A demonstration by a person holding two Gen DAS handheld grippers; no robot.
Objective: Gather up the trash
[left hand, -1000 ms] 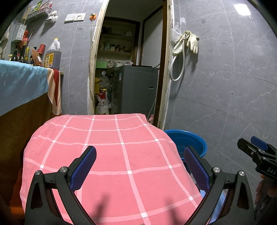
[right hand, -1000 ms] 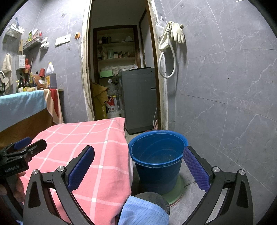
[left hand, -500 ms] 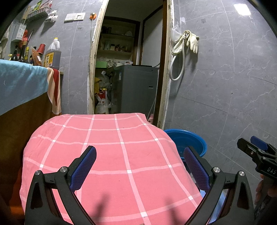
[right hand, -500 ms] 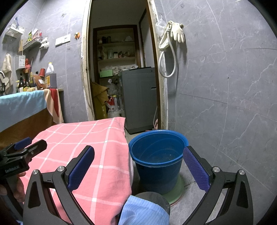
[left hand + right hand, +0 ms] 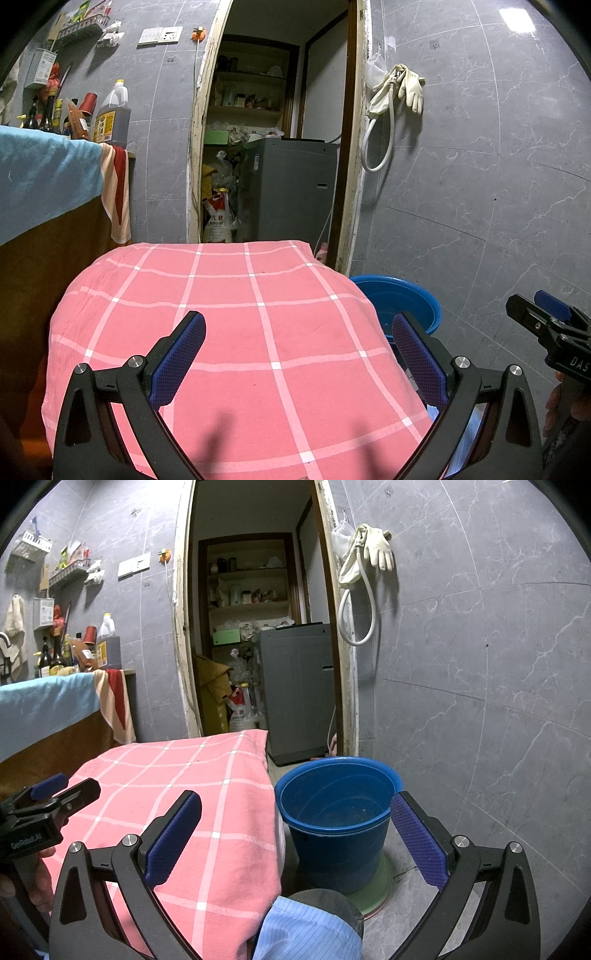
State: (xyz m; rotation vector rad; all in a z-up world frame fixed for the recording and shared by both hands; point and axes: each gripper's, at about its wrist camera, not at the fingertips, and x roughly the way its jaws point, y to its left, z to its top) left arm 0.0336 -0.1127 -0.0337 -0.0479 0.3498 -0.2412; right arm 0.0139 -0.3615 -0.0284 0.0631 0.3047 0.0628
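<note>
A blue bucket (image 5: 334,812) stands on the floor right of a table covered by a pink checked cloth (image 5: 236,332); only its rim (image 5: 402,299) shows in the left wrist view. I see no trash on the cloth. My left gripper (image 5: 299,354) is open and empty above the cloth; it also shows in the right wrist view (image 5: 55,794). My right gripper (image 5: 295,830) is open and empty, between the cloth's right edge (image 5: 266,812) and the bucket; it shows at the right edge of the left wrist view (image 5: 546,317).
A counter with a blue cloth (image 5: 44,177) and bottles (image 5: 110,118) stands at the left. A doorway behind the table shows a grey appliance (image 5: 291,188) and shelves. Rubber gloves and a hose (image 5: 395,96) hang on the tiled wall at right. A knee in blue fabric (image 5: 310,923) is below.
</note>
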